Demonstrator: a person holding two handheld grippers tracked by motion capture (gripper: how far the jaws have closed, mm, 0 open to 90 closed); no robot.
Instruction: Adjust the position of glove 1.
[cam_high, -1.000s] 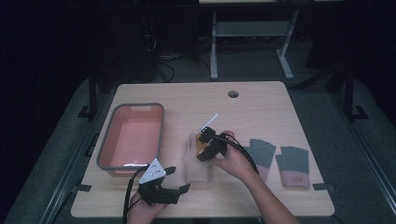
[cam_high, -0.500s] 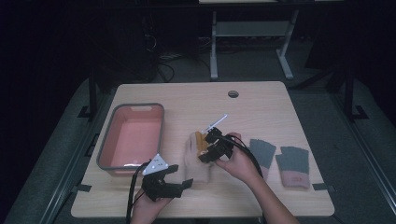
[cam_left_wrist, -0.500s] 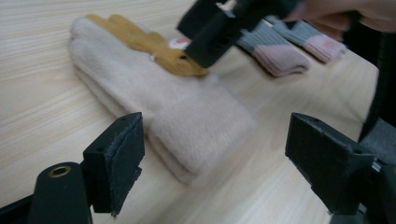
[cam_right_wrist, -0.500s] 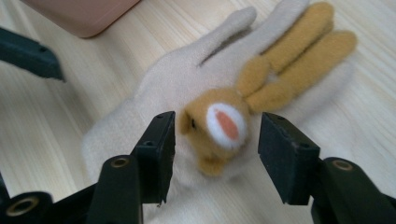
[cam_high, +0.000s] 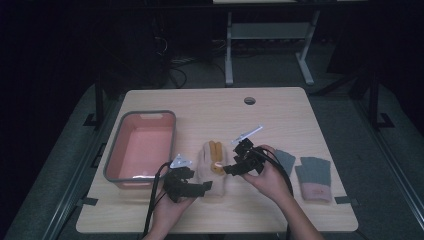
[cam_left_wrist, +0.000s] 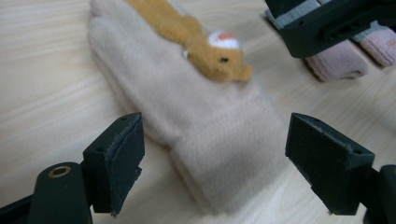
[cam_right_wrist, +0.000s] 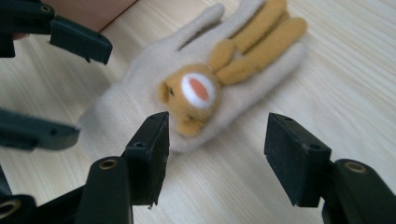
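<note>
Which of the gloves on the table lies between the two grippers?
The beige glove with the orange rabbit on it. The two grey gloves with pink cuffs lie farther right, beyond the right gripper.

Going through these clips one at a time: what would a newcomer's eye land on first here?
Probably the beige mitten with an orange plush rabbit sewn on it, lying flat at the table's middle. Both grippers flank it with jaws open and nothing between them: the left gripper at its cuff, the right gripper beside the rabbit's head, its jaws having just been opening. A pink bin with a grey rim sits to the left, and grey-and-pink gloves lie to the right.
</note>
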